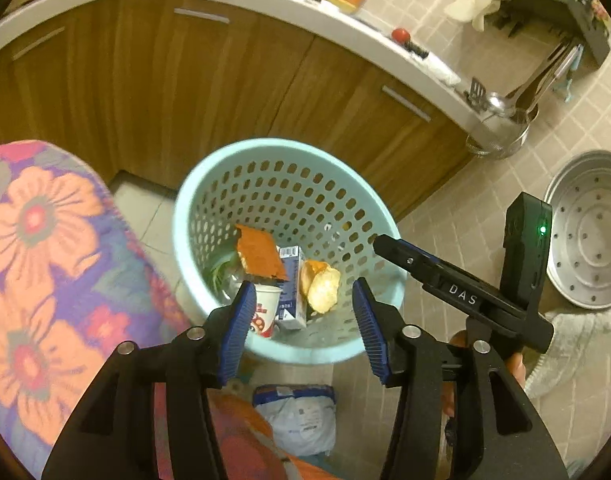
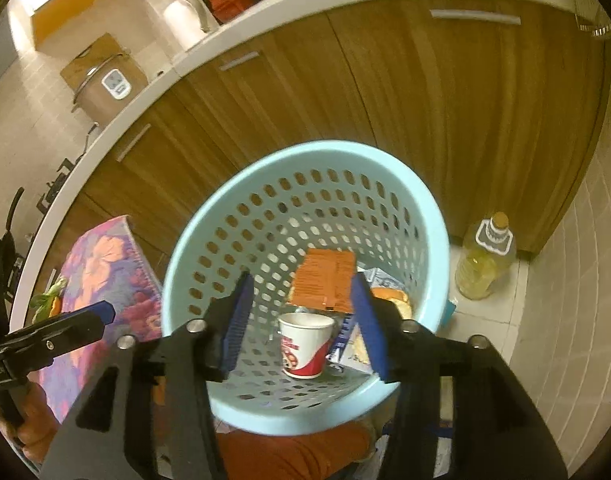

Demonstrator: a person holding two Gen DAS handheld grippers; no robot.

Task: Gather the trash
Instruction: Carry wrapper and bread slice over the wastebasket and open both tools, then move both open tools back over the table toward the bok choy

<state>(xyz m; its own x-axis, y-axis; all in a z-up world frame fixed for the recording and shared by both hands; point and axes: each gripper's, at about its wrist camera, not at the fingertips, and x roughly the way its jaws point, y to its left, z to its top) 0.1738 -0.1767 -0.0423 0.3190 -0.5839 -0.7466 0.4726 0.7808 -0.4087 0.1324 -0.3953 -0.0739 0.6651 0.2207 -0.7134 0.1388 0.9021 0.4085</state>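
Both hand-held grippers hang over a pale blue perforated basket (image 2: 241, 240) on the kitchen floor. The left hand-held gripper (image 1: 301, 304) has its jaws apart, nothing between them — the right hand-held gripper (image 2: 301, 308) likewise. Inside the basket lie the trash: a paper cup (image 2: 305, 344), an orange wrapper (image 2: 325, 280), a small carton (image 1: 293, 280) and a peel (image 1: 321, 284).

The lower part of the paper cup (image 1: 265, 312) is hidden behind a blue finger. The milk carton (image 2: 347, 340) is mostly covered by the orange packet (image 2: 325, 280). The print on the cup cannot be read.
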